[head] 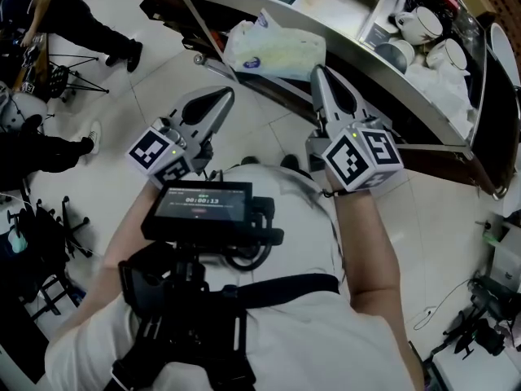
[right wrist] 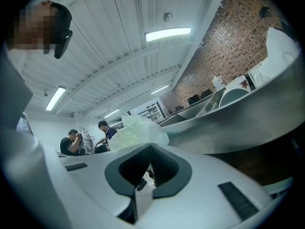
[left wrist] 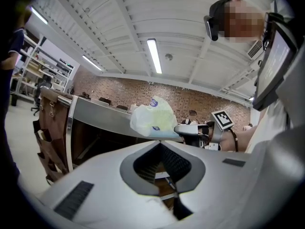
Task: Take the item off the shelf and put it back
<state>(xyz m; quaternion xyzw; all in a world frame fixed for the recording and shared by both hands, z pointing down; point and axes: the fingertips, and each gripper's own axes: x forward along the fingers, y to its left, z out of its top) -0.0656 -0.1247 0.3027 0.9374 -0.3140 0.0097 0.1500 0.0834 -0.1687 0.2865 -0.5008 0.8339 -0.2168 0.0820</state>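
A pale yellow-green plastic packet [head: 273, 51] lies on the front edge of the long metal shelf [head: 391, 96]. My right gripper [head: 319, 72] points at the packet's right end; its jaws are together with nothing between them, and the tips sit close beside the packet. In the right gripper view the packet [right wrist: 136, 130] is just beyond the closed tips [right wrist: 151, 146]. My left gripper [head: 221, 96] is lower left of the packet, away from the shelf, its jaws together and empty. The left gripper view shows the packet [left wrist: 152, 118] on the shelf [left wrist: 95, 113], with the right gripper [left wrist: 183, 128] at its side.
White cups and bowls [head: 419, 27] fill the shelf's right part. A brown organiser [left wrist: 50, 132] hangs at the shelf's left end. People [head: 73, 23] and tripods stand on the floor at left. A chest rig with a screen [head: 203, 206] sits below the grippers.
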